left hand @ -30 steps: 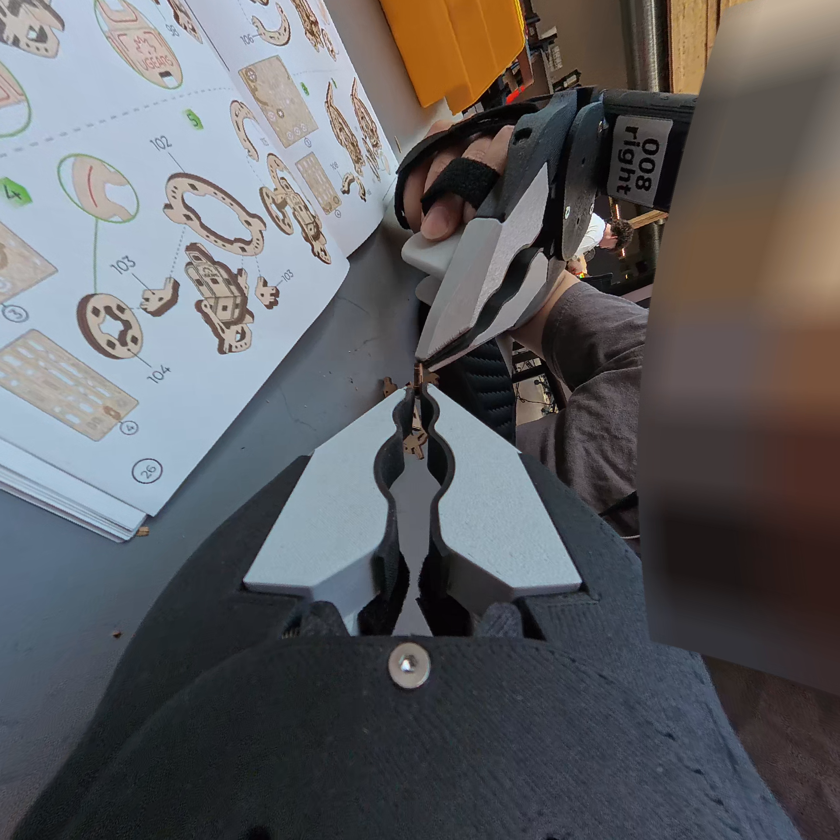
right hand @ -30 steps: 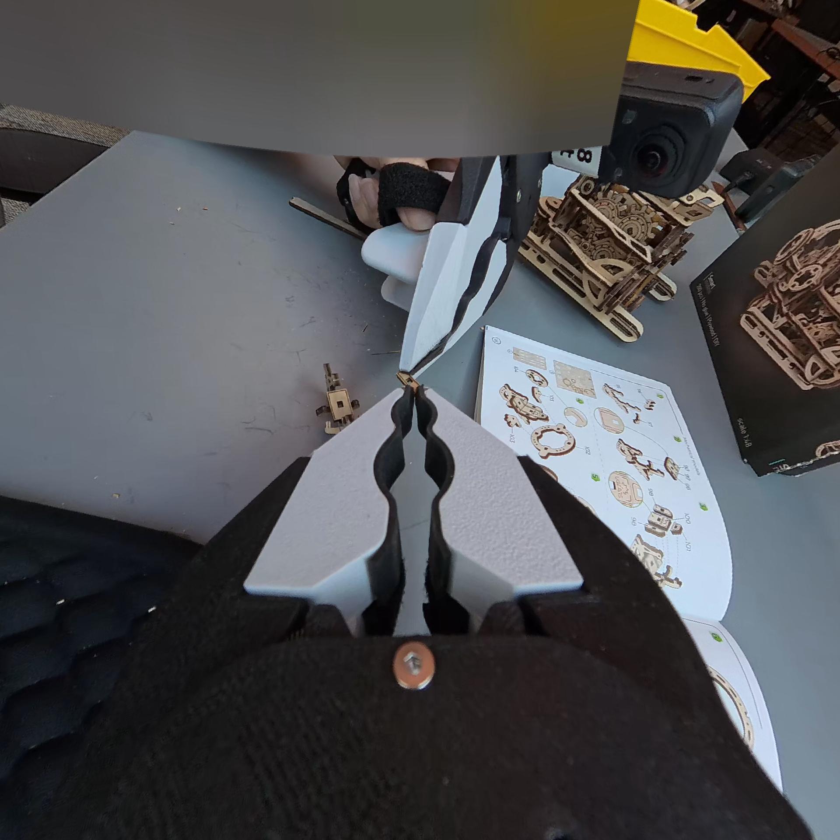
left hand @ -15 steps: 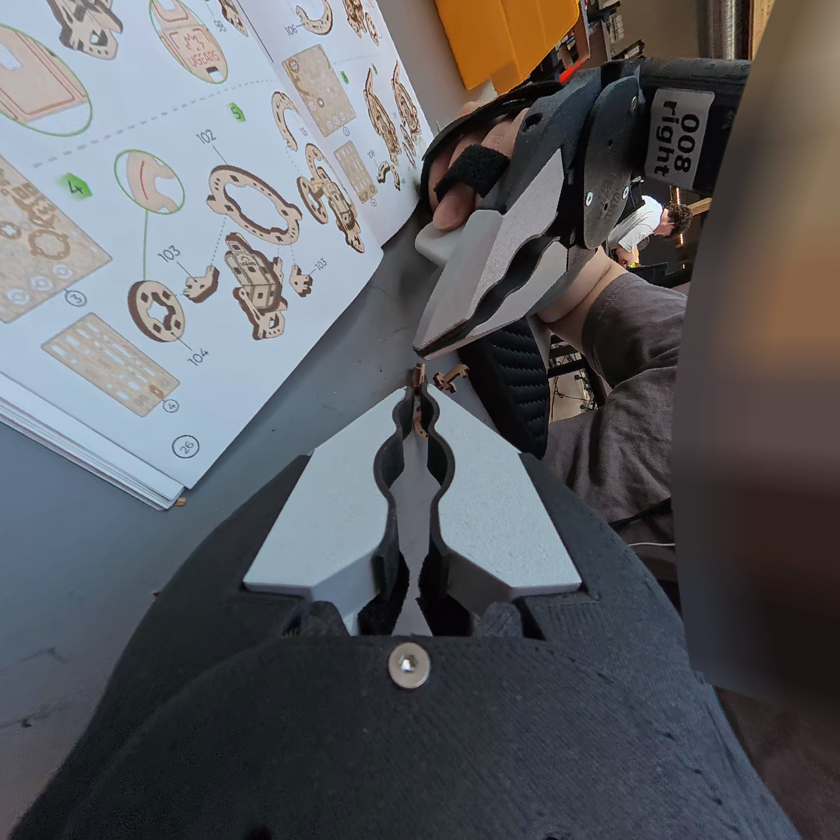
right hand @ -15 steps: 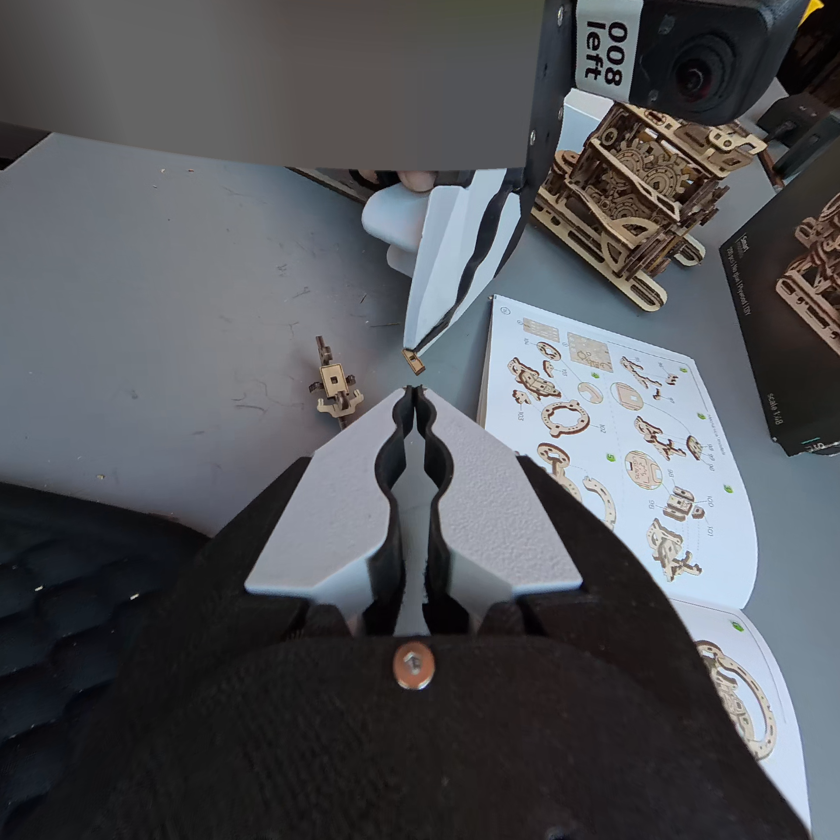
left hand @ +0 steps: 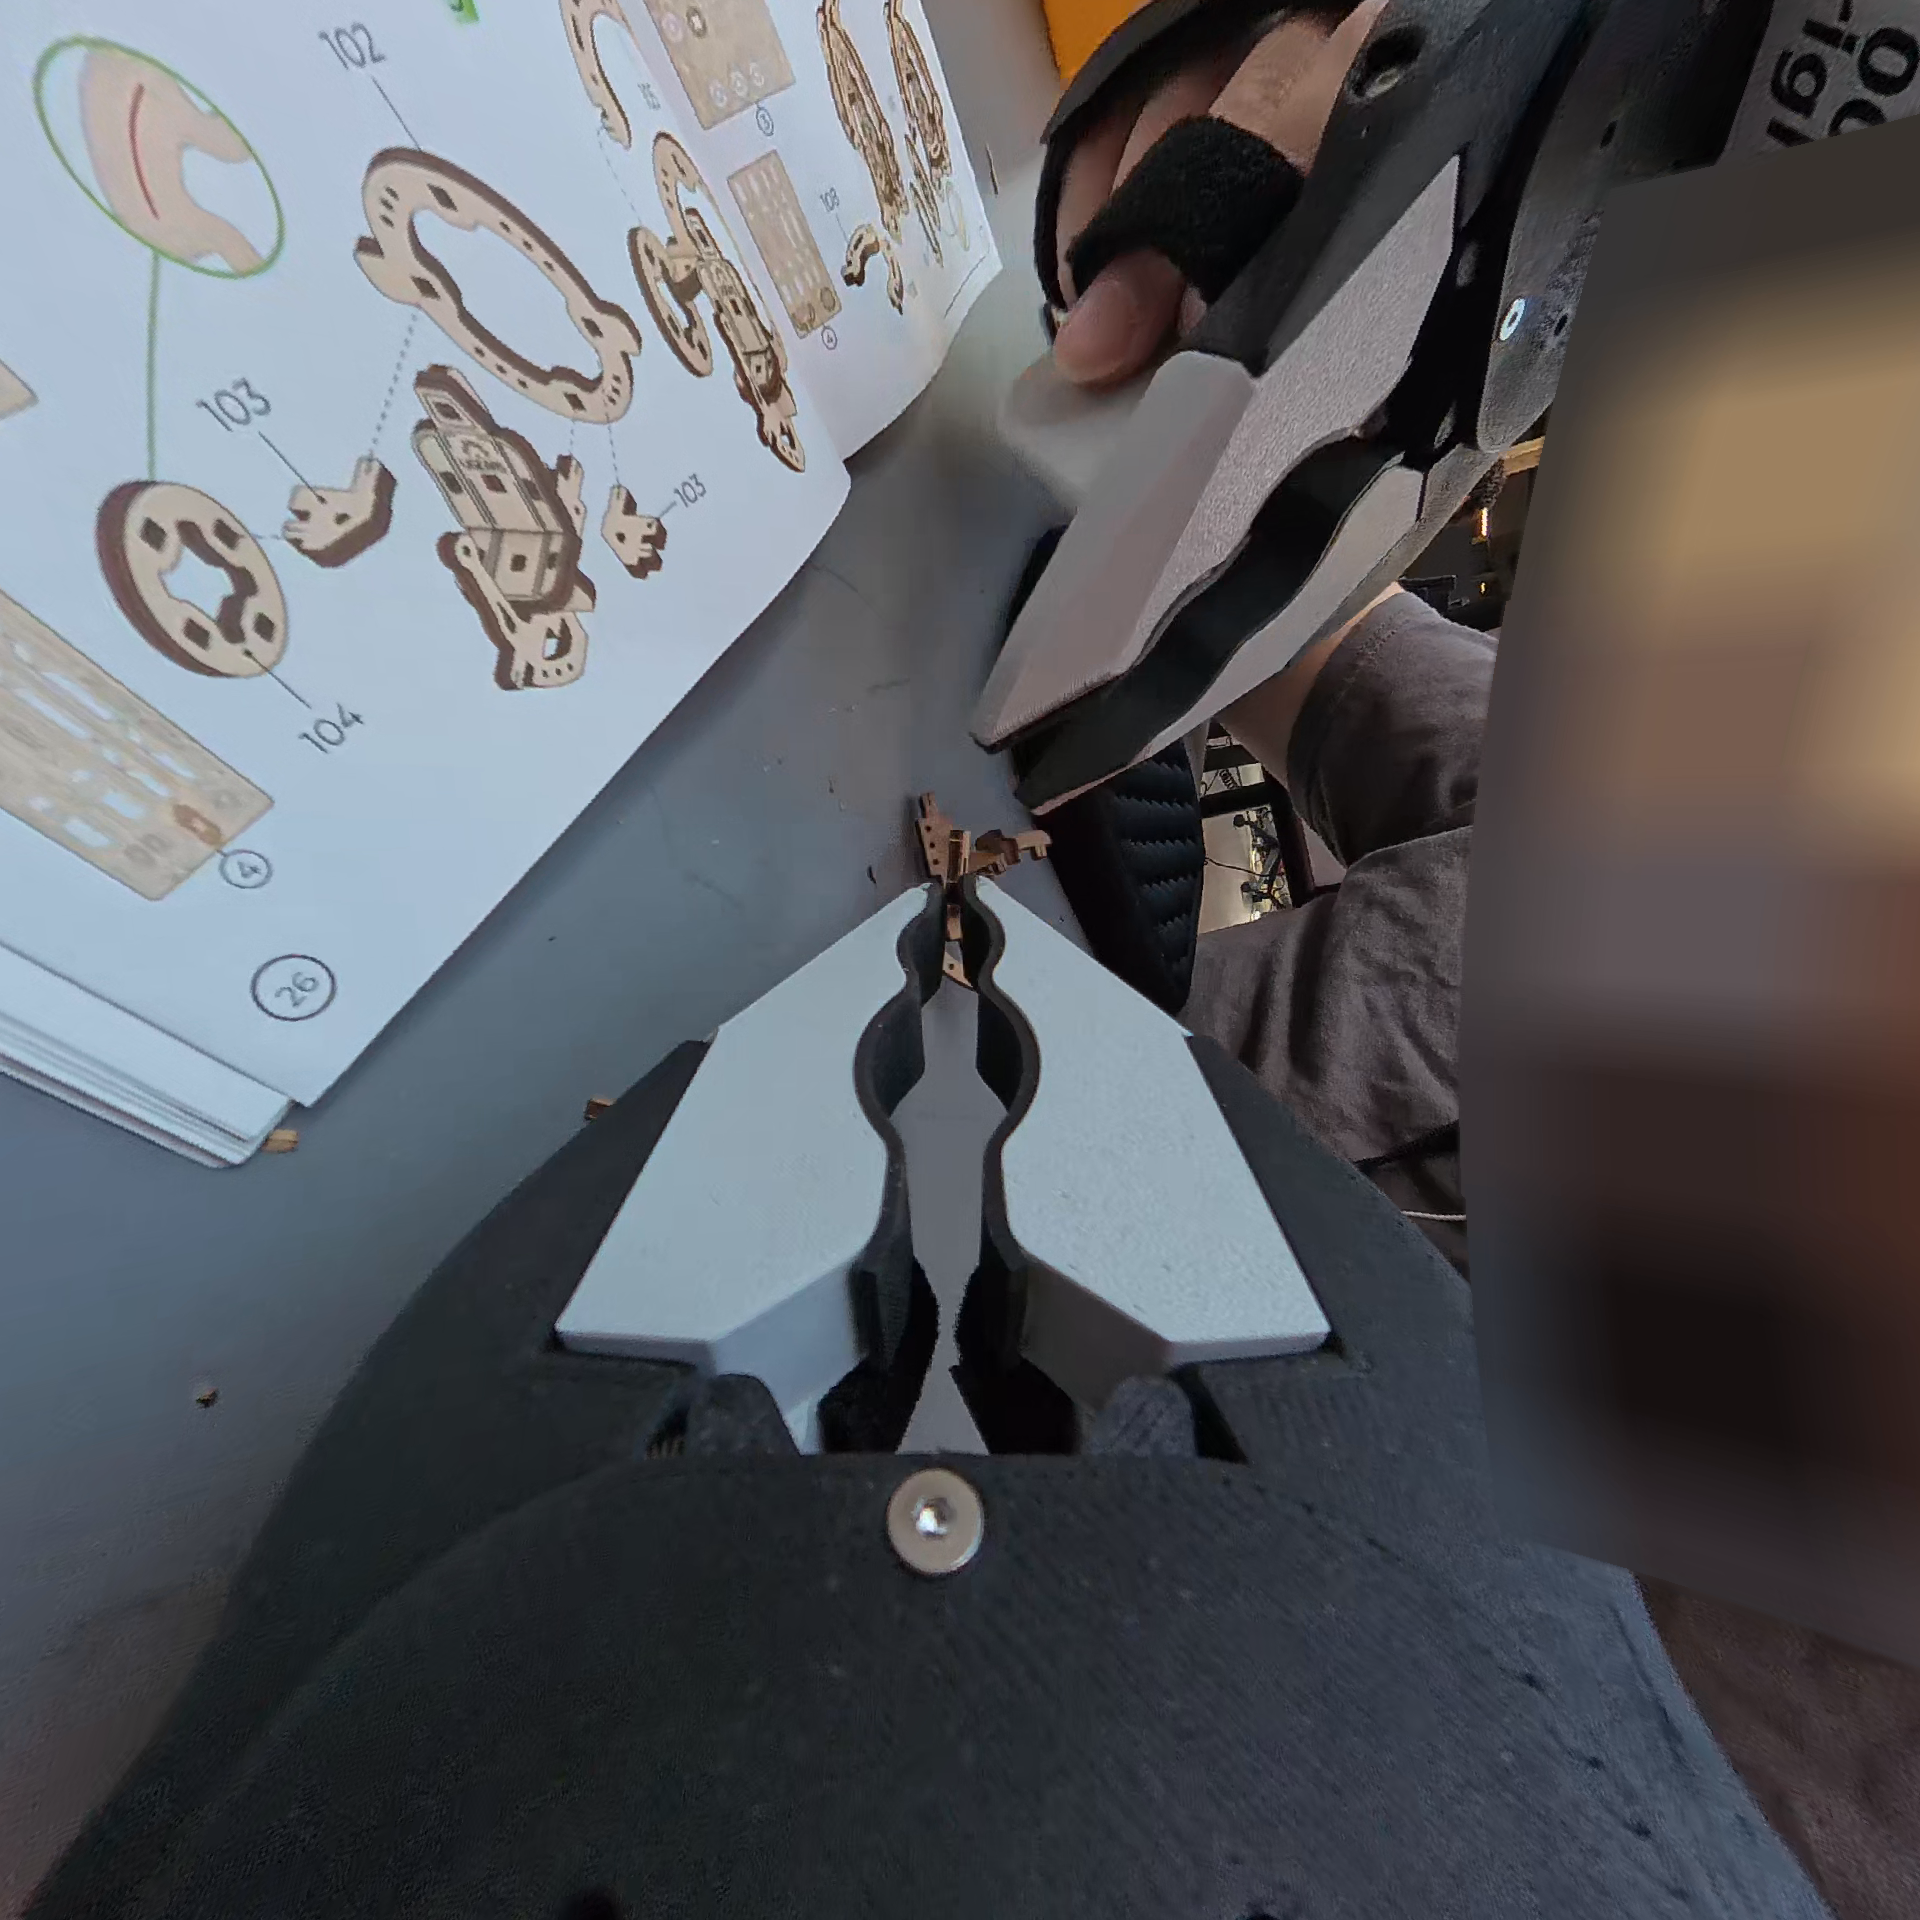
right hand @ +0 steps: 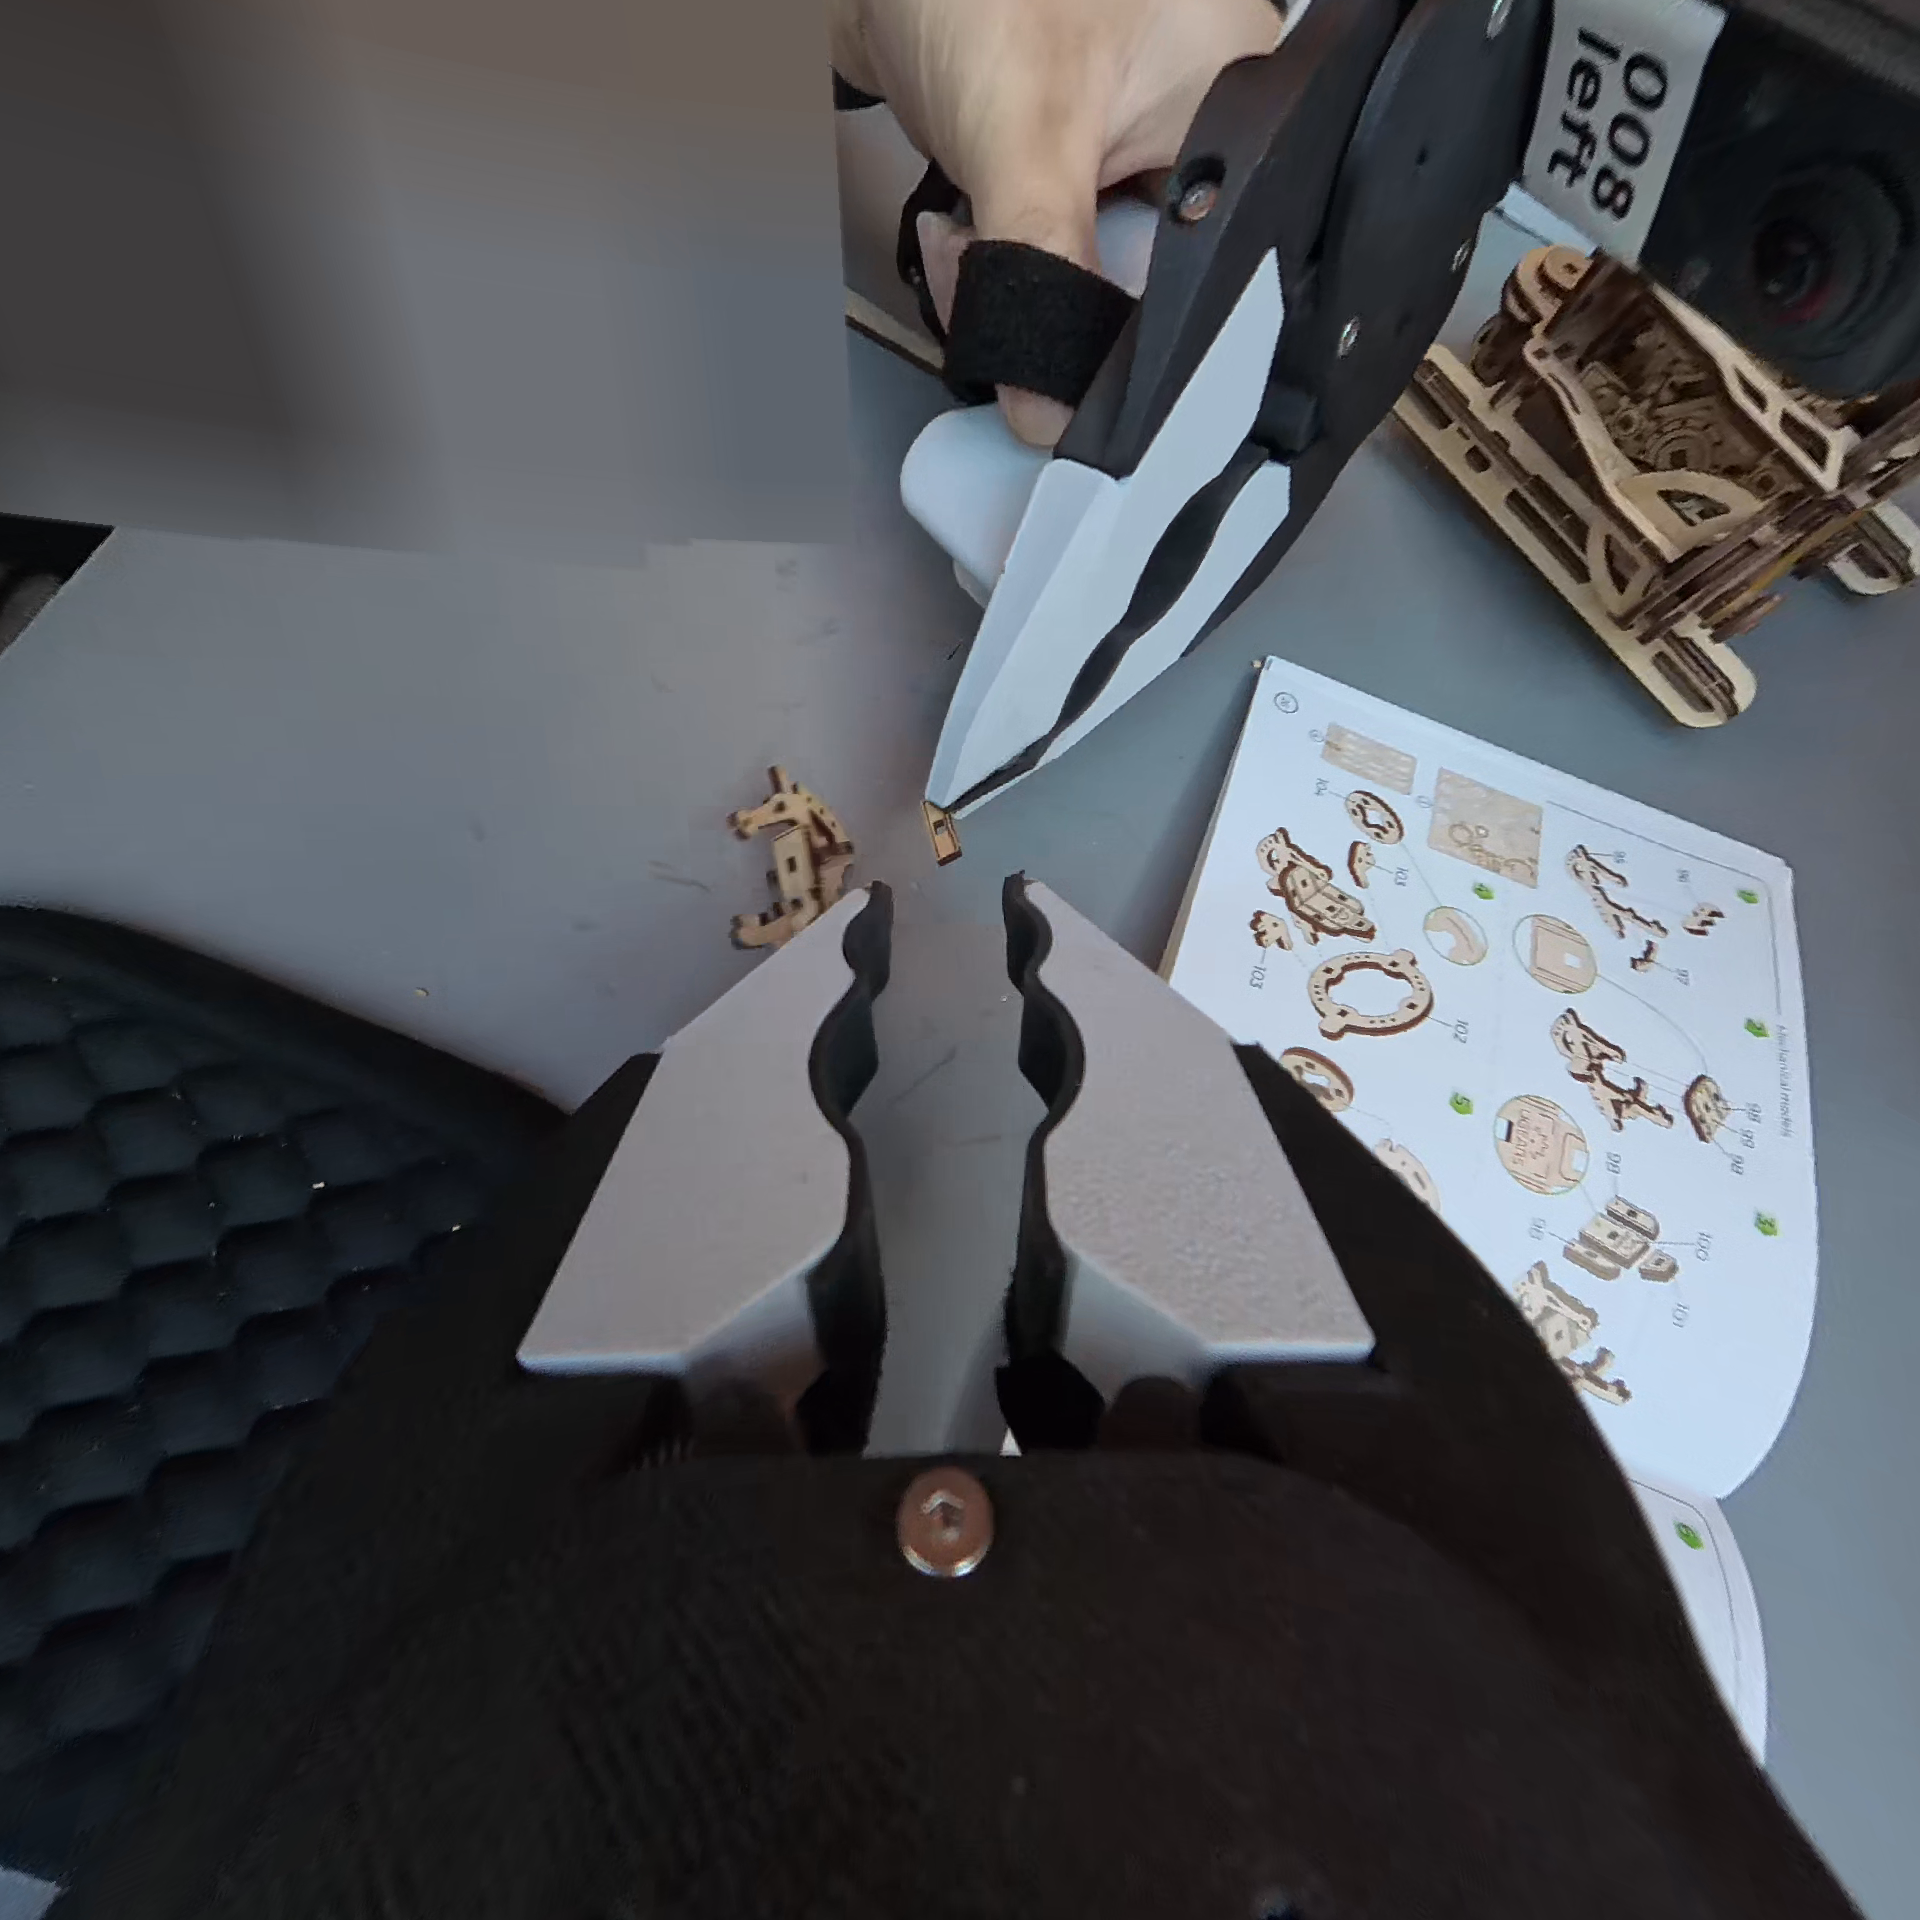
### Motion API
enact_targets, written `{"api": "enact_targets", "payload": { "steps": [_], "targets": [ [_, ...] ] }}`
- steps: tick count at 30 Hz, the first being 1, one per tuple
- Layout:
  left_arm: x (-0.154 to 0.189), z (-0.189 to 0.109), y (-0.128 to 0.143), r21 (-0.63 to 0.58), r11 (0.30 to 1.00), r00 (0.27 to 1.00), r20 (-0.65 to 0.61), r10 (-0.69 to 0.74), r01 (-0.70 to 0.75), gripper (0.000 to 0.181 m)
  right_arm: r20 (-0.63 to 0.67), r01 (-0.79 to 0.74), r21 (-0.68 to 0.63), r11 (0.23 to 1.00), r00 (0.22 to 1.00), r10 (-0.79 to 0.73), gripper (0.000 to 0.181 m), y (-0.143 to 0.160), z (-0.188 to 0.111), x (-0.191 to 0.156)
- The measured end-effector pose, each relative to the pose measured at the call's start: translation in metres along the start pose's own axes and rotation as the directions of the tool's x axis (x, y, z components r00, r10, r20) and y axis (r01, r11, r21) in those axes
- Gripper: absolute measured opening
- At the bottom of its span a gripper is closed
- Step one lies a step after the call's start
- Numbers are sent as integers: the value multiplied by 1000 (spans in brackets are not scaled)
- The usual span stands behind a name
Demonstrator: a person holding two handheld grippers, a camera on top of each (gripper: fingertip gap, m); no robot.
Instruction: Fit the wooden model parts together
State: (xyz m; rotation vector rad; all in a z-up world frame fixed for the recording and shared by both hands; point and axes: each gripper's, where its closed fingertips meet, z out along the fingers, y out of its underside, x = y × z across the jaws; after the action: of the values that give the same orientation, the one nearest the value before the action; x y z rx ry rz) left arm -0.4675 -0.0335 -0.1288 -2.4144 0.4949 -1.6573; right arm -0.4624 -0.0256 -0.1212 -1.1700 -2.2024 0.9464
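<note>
Left gripper: jaws pressed together on a small wooden piece, which sticks out past the tips. Seen from the right wrist view, this gripper comes down from the far side, tips just above the grey table.

Right gripper: jaws parted by a clear gap, nothing between them. It sits just near of the held piece, not touching it.

Small wooden assembly lies loose on the table, just left of the right gripper's tips.

Open instruction booklet lies flat to the right. Built wooden model stands far right.

No containers with visible contents.
</note>
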Motion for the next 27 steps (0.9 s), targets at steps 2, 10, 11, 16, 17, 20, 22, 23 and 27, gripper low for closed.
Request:
{"api": "enact_targets", "payload": {
  "steps": [2, 10, 11, 16, 17, 20, 22, 23, 27],
  "targets": [
    [3, 1, 0, 0, 1000, 999, -31, -14, 14, 0, -39, -8, 22, 1000, 999, 9, 21, -3, -5, 2],
    [5, 0, 0, -2, 1000, 1000, -21, 3, -3, 0, 61, -64, 141, 988, 997, 56, 24, -5, -14, -32],
    [6, -1, -1, 3, 1000, 1000, -24, 6, -6, 0, 66, -41, 154, 987, 997, 31, 27, -6, -14, -38],
    [9, -1, -1, 2, 1000, 999, -25, 26, -26, 0, -43, 144, 65, 987, 989, -141, 33, 5, -6, -49],
    [10, -1, 0, -2, 1000, 999, -27, 27, -27, 0, -62, 182, 50, 982, 982, -179, 33, 6, -4, -50],
    [10, 1, 1, -8, 1000, 999, -32, 29, -30, 0, -52, 201, 25, 979, 979, -199, 36, 8, 1, -50],
    [11, 1, 1, -11, 999, 999, -31, 31, -32, 0, -20, 149, 45, 988, 989, -149, 40, 7, 1, -49],
    [11, 2, 1, -12, 999, 999, -31, 33, -34, 0, 3, 118, 48, 992, 993, -118, 40, 9, 1, -50],
    [11, 2, 1, -13, 999, 999, -38, 30, -31, 0, 29, 112, 12, 994, 993, -112, 41, 11, 2, -50]
  ]
}}
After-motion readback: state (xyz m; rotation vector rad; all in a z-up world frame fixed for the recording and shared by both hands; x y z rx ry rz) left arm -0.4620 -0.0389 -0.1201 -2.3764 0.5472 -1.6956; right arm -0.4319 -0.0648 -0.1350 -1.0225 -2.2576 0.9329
